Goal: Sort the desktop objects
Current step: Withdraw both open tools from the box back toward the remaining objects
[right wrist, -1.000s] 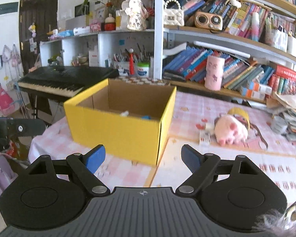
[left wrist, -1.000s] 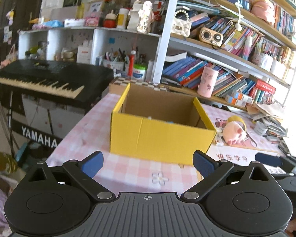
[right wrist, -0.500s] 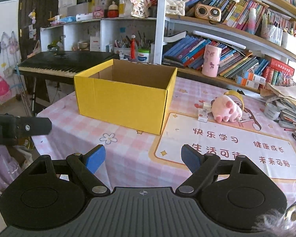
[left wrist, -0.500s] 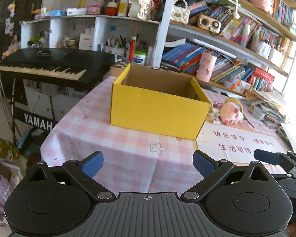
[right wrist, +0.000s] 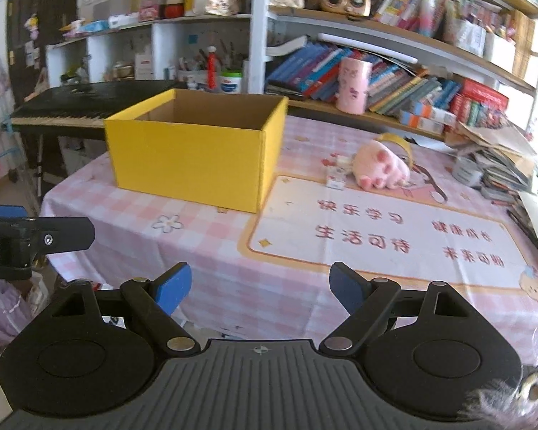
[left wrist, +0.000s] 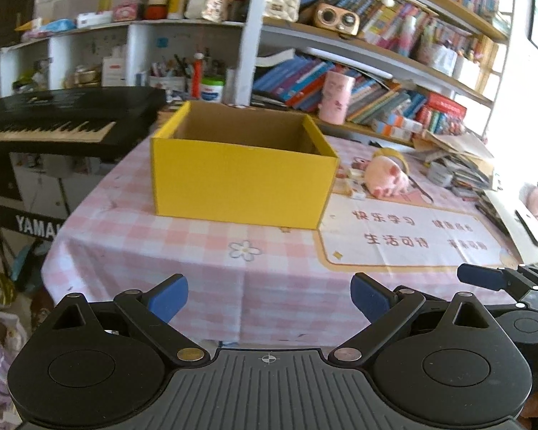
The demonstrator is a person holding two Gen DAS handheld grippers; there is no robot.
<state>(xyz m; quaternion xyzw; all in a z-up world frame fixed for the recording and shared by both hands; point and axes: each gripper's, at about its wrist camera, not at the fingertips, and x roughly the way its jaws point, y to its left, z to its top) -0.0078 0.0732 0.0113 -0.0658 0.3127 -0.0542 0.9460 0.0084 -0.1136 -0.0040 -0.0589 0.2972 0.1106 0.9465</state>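
Both grippers hang off the near edge of the worktop [right wrist: 211,286], jaws spread wide, nothing held. The pink plush [right wrist: 382,165] lies far ahead, right of the yellow box [right wrist: 193,165], so the right gripper [right wrist: 260,286] looks nearer than the left gripper [left wrist: 269,295].

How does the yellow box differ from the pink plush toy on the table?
The yellow box is a rigid, open-topped cardboard carton standing upright on the checked cloth; the pink plush toy is soft, rounded and lies on its side. The box is far larger than the toy. Both rest on the table, apart from each other and untouched by either gripper.
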